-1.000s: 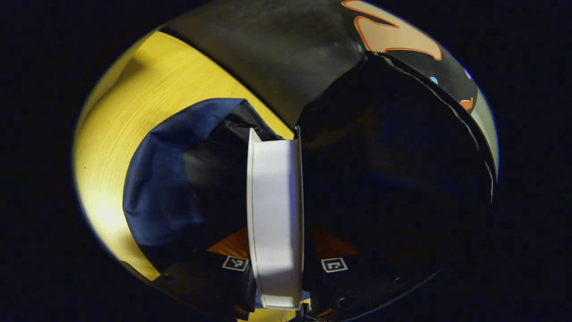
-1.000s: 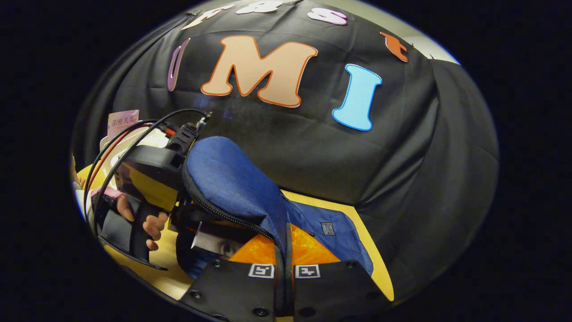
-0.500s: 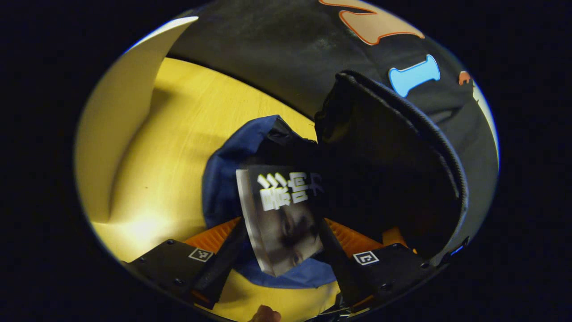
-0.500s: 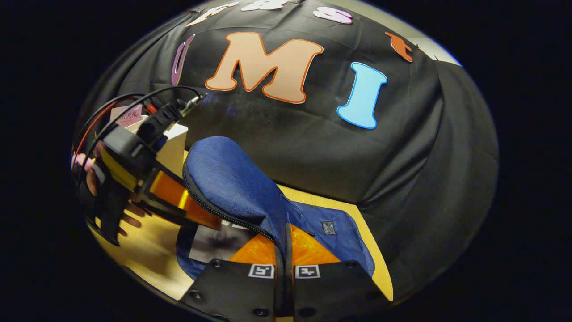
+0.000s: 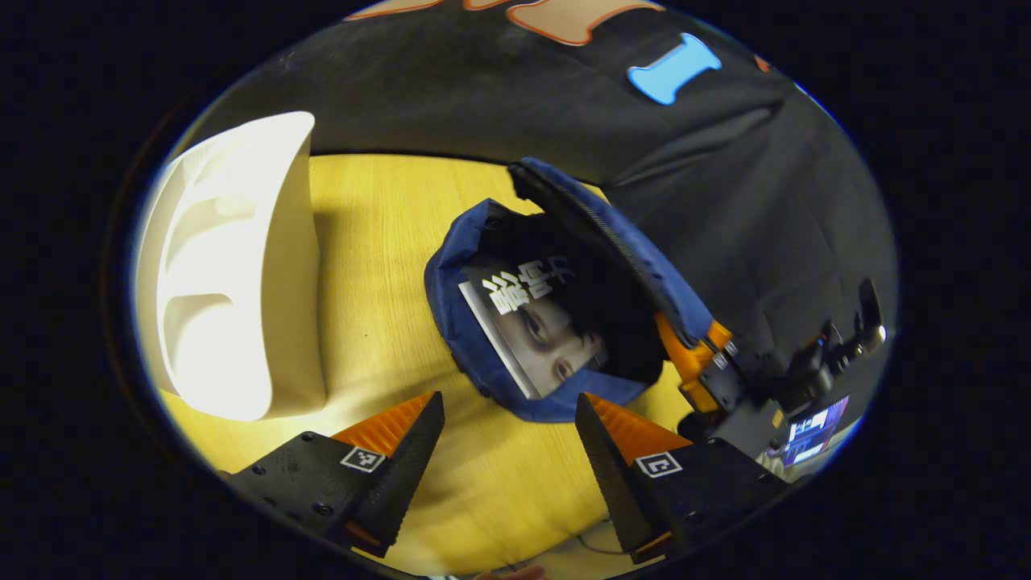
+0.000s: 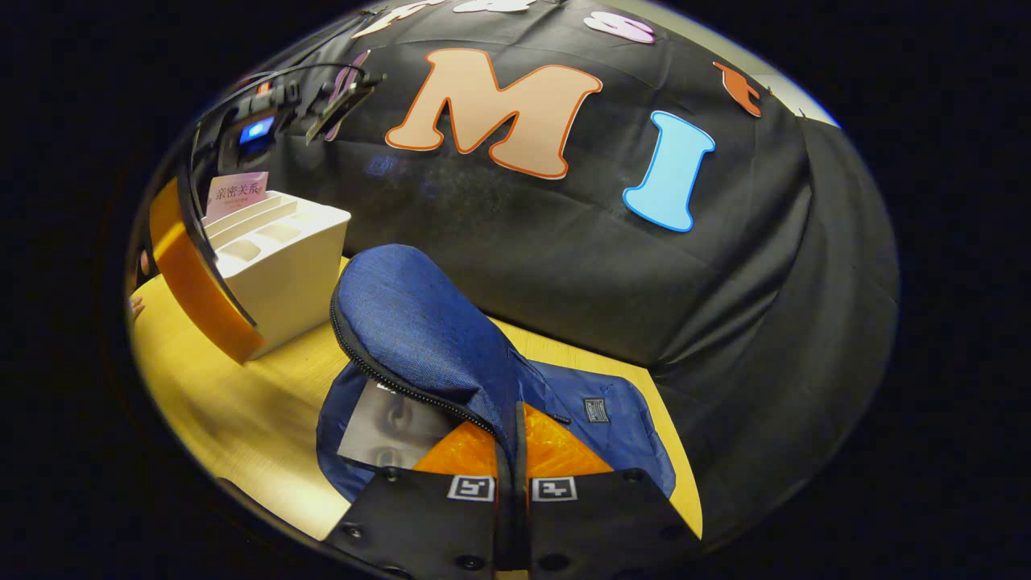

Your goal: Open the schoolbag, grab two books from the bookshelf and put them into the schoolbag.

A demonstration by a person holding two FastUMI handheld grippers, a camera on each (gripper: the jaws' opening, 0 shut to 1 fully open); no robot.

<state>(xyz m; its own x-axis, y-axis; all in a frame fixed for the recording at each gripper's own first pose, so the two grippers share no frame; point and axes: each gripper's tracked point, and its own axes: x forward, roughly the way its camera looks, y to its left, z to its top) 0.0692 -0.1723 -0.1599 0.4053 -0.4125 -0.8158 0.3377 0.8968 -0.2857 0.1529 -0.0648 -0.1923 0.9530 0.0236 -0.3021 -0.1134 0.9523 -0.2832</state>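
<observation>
Yellow wood of the table [image 5: 378,266] runs bare between the white bookshelf [image 5: 233,266] at its left side and the blue schoolbag [image 5: 483,379] near the middle in the left gripper view; the back edge meets the black cloth wall just behind the bag. A further open strip of wood lies between the bag and the near edge, under the left gripper.

The left gripper [image 5: 509,439] hangs above that near strip with its jaws wide apart, holding nothing and touching nothing. The bag's mouth gapes just beyond its fingertips, and a book [image 5: 536,330] with a printed cover lies inside the opening, clear of both fingers.

The right gripper [image 6: 513,467] has its fingers pressed together on the bag's flap [image 6: 419,330], pinching the cloth at the zipper edge and holding it raised, so the mouth stands open. In the right gripper view the book [image 6: 391,423] shows under the lifted flap, just left of the fingers. The bookshelf [image 6: 282,266] stands toward the table's far left corner, apart from the bag, with a pink-topped book [image 6: 236,192] upright in its rear slot.
</observation>
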